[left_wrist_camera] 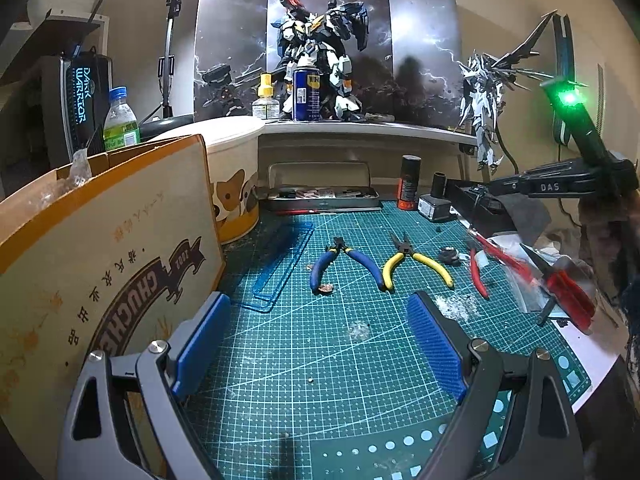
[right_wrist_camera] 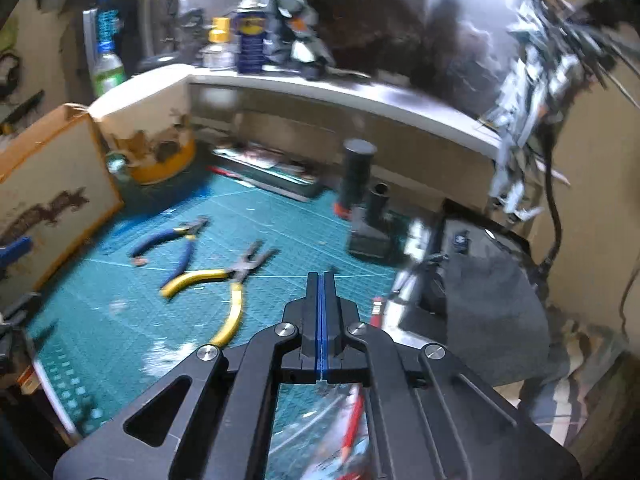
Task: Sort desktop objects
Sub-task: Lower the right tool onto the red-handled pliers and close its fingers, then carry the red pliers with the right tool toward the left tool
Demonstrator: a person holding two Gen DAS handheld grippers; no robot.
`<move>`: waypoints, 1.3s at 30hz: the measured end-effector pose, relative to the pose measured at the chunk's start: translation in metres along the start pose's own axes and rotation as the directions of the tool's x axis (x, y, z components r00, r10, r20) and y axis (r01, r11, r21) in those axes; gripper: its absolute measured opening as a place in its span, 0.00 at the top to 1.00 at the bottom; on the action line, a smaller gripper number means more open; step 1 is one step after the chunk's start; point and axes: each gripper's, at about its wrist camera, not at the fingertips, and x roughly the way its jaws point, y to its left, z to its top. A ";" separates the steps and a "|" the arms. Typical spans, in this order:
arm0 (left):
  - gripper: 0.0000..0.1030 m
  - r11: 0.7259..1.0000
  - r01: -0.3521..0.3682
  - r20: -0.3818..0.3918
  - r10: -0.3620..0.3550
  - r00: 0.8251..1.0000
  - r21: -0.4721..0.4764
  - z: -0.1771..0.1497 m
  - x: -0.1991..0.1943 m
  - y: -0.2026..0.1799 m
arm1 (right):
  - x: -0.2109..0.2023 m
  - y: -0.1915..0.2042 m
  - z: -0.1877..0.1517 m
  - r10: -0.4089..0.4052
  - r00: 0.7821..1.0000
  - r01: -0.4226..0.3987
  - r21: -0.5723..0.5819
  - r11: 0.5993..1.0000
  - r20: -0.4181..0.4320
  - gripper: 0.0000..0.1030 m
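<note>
Blue-handled pliers (left_wrist_camera: 344,262) and yellow-handled pliers (left_wrist_camera: 416,264) lie side by side on the green cutting mat (left_wrist_camera: 320,360). Red-handled cutters (left_wrist_camera: 478,272) lie to their right. My left gripper (left_wrist_camera: 316,340) is open and empty, low over the mat in front of the pliers. My right gripper (right_wrist_camera: 322,280) has its jaws pressed together with nothing seen between them; it hovers above the mat's right side (right_wrist_camera: 120,288), right of the yellow pliers (right_wrist_camera: 224,280) and blue pliers (right_wrist_camera: 172,240). In the left wrist view it (left_wrist_camera: 528,258) is blurred, beside a red tool (left_wrist_camera: 572,296).
A cardboard box (left_wrist_camera: 100,264) stands close on the left, a round corgi tin (left_wrist_camera: 236,200) behind it. An open metal tin (left_wrist_camera: 324,196), a black spray can (left_wrist_camera: 409,182), an ink bottle (left_wrist_camera: 436,200) and a black case (left_wrist_camera: 480,204) line the back. A shelf (left_wrist_camera: 360,126) holds model robots and cans.
</note>
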 end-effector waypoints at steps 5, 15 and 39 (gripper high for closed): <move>0.12 1.000 0.003 0.006 -0.003 1.000 0.006 0.000 -0.005 0.000 | 0.014 0.001 0.006 0.009 0.996 -0.014 -0.052 0.999 -0.083 1.00; 0.12 1.000 0.018 -0.003 -0.018 1.000 0.011 0.001 -0.003 -0.003 | 0.054 -0.004 -0.031 0.017 0.980 -0.039 -0.106 0.994 -0.196 0.87; 0.12 0.999 0.020 -0.013 -0.020 1.000 0.027 0.000 -0.002 -0.009 | -0.011 0.017 -0.024 0.073 0.997 -0.075 -0.063 0.995 -0.027 0.94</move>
